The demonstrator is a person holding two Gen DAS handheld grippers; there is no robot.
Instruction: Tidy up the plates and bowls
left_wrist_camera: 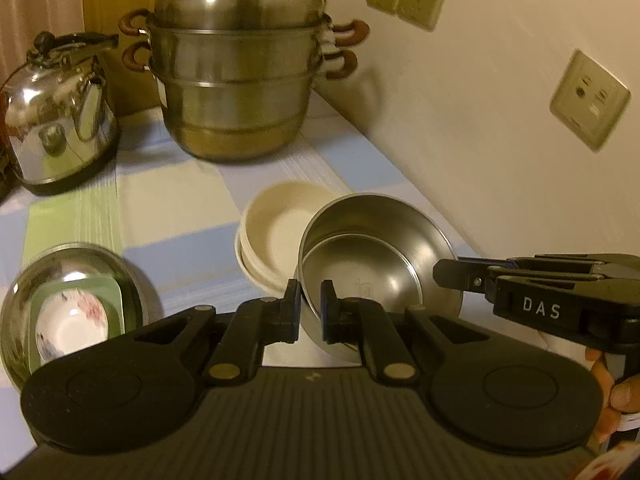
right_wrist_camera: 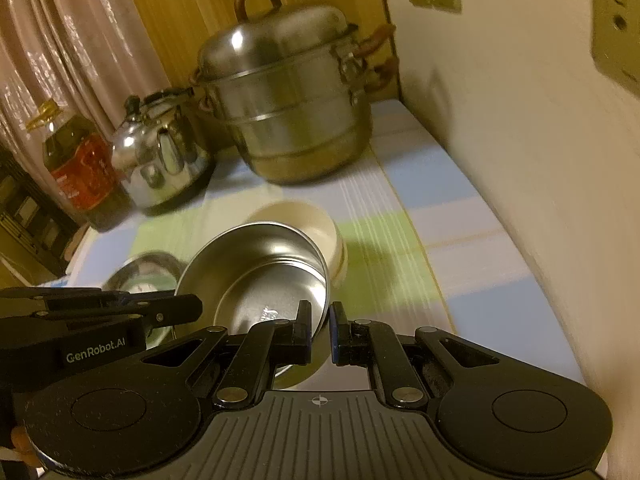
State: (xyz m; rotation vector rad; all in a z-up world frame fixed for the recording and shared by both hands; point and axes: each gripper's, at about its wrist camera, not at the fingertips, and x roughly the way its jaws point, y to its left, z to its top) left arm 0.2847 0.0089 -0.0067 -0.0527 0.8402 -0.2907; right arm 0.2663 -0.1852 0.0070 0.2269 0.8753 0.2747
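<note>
Two nested steel bowls (left_wrist_camera: 376, 248) are held tilted above the checked tablecloth. My left gripper (left_wrist_camera: 311, 304) is shut on their near rim. My right gripper (right_wrist_camera: 320, 324) is shut on the rim of the same steel bowls (right_wrist_camera: 264, 272), and it also shows in the left wrist view (left_wrist_camera: 444, 274) at the bowls' right edge. Just behind the steel bowls stands a stack of cream bowls (left_wrist_camera: 276, 232), also in the right wrist view (right_wrist_camera: 316, 220). A large steel bowl (left_wrist_camera: 72, 304) at the left holds a green dish and a flowered white bowl (left_wrist_camera: 74, 328).
A big steel steamer pot (left_wrist_camera: 236, 76) and a shiny kettle (left_wrist_camera: 56, 116) stand at the back of the table. An oil bottle (right_wrist_camera: 76, 160) stands left of the kettle. The wall with sockets (left_wrist_camera: 588, 100) runs close along the right side.
</note>
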